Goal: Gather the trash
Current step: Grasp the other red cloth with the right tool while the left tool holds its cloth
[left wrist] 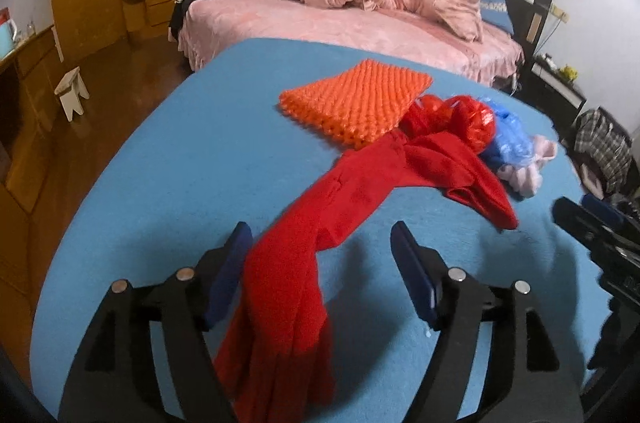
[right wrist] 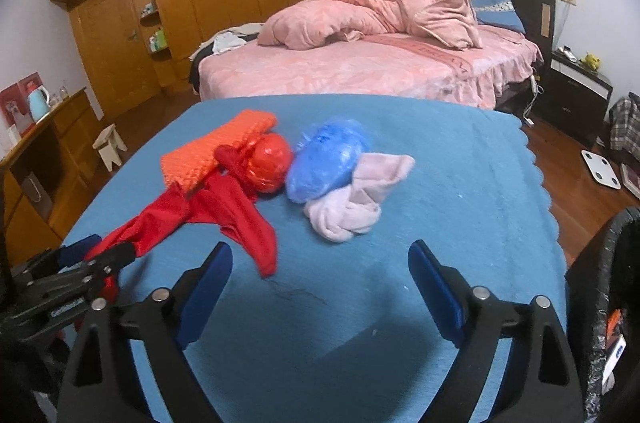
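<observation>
Lying across the blue tablecloth (right wrist: 440, 183) is a small heap of soft things, and the likeliest trash among them is the two crumpled plastic bags in the middle. The red plastic bag (right wrist: 270, 163) sits just left of the blue plastic bag (right wrist: 326, 159), the two touching or nearly so. Both look thin, almost weightless and slippery, so they should crush flat under any squeeze and may slide out of a shallow pinch; taking a bunched fold near the middle of each wad seems safer than nipping a loose edge.

Close around them lie cloth items: an orange knitted piece (left wrist: 356, 99) at the far left, a long red garment (left wrist: 360, 191) trailing toward the near edge, and a pale pink sock (right wrist: 356, 199) against the near side of the blue bag. The red garment overlaps the red bag, so a careless grab there could lift both.

The left gripper (left wrist: 320, 243) has its fingers spread, the red garment running between them without either pad pressing on it. The right gripper (right wrist: 320, 263) also stands wide, with nothing between its fingers, hovering over bare cloth near the sock.

At the far right edge of the right wrist view a black-lined bin (right wrist: 608, 283) stands beside the table.
</observation>
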The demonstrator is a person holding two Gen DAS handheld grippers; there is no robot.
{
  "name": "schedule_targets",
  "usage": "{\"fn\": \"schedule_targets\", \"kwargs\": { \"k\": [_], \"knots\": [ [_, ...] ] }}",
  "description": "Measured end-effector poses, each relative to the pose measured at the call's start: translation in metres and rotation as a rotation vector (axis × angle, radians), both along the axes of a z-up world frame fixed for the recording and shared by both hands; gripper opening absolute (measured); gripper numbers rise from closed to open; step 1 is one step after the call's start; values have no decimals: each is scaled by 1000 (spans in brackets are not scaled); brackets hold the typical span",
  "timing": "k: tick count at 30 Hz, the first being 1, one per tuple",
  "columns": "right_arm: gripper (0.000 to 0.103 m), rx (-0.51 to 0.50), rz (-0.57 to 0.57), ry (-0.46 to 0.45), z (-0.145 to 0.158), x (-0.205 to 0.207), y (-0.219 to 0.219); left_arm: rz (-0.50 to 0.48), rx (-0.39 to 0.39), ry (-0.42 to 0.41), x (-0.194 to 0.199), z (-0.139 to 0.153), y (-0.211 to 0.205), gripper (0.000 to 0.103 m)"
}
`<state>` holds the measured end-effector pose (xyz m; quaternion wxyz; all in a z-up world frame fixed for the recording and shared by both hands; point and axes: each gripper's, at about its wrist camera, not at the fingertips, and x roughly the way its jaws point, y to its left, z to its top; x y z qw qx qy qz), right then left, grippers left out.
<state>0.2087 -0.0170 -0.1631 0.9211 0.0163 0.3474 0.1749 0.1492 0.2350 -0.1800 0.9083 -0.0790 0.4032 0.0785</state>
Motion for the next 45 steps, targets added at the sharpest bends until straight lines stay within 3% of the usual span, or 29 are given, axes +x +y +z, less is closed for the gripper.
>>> {"fn": "schedule_targets", "kwargs": {
  "k": [2,4,5,6,8,13,18,24,28,34,36,45],
  "knots": [
    [88,-1,3,-3,0,1,-1,3,-3,34,7,-7,1,69],
    [88,-1,7,-8,1,1,0,0,-8,56,10,-11,2,40],
    [88,0,10,-11,2,2,1,0,0,52,9,-11,2,33],
    [88,3,15,-12,3,3,4,-14,-14,47,9,-10,2,15],
    [88,5,27,-16,5,4,9,-19,-15,37,7,-9,2,12],
    [79,6,77,-27,8,8,29,19,-8,-36,-5,4,9,10],
    [73,9,114,-17,5,16,51,127,-21,-88,-16,18,35,10],
    [68,-15,128,14,-7,29,74,147,-13,-68,-16,14,44,10],
    [56,-51,146,66,-20,36,84,154,-5,-48,-16,4,43,10],
    [21,-83,140,102,-27,38,90,154,-9,-20,-13,-1,48,11],
    [15,-86,144,100,-27,36,91,149,-5,-9,-11,-3,48,11],
    [11,-24,189,56,-5,20,83,135,11,2,-9,-3,46,11]
  ]
}}
